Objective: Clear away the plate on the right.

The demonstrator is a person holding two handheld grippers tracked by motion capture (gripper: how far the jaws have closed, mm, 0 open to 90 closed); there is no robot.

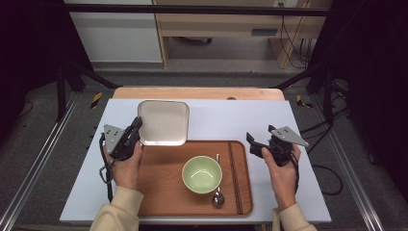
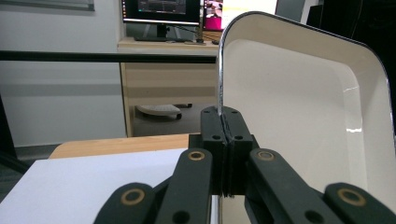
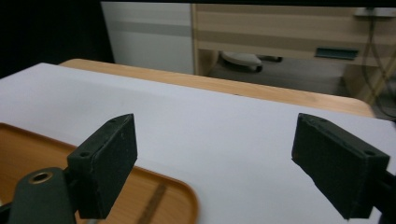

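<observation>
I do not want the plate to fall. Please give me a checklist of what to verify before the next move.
1. Left gripper shut on the square plate rim: ok.
2. Plate lifted off the table: cannot tell; it overlaps the wooden tray edge.
3. Right gripper open with nothing between its jaws: ok.
4. Right gripper apart from the green bowl: ok.
5. Spoon and chopsticks lying on the tray, away from the plate: ok.
</observation>
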